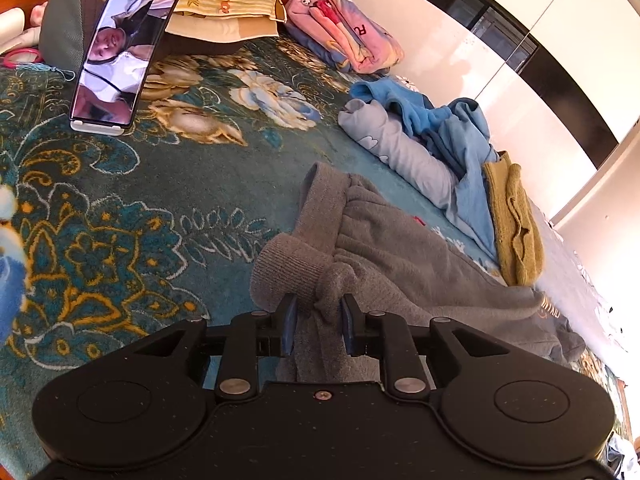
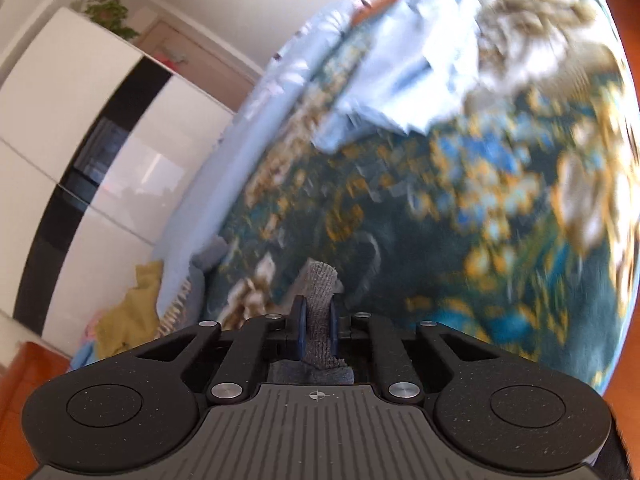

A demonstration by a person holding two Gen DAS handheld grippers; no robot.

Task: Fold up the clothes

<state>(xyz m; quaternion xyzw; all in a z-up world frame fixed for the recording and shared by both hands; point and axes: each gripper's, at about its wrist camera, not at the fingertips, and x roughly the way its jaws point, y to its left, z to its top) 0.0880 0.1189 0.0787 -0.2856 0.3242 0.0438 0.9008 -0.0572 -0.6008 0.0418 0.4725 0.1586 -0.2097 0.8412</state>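
Observation:
A grey sweatshirt (image 1: 392,252) lies bunched on the floral teal bedspread (image 1: 140,208). My left gripper (image 1: 319,312) is shut on a fold of the grey sweatshirt near its ribbed cuff (image 1: 288,268). My right gripper (image 2: 318,314) is shut on a ribbed grey edge of the sweatshirt (image 2: 320,296), held above the bedspread (image 2: 460,220); that view is motion-blurred. A pile of blue clothes (image 1: 432,140) and a mustard knit (image 1: 516,220) lie beyond the sweatshirt.
A phone on a white stand (image 1: 120,48) stands at the far left. Pillows (image 1: 212,4) and a folded pink blanket (image 1: 348,28) lie at the head of the bed. White-and-black wardrobes (image 1: 520,60) run along the right. Light blue clothing (image 2: 408,80) lies further along the bed.

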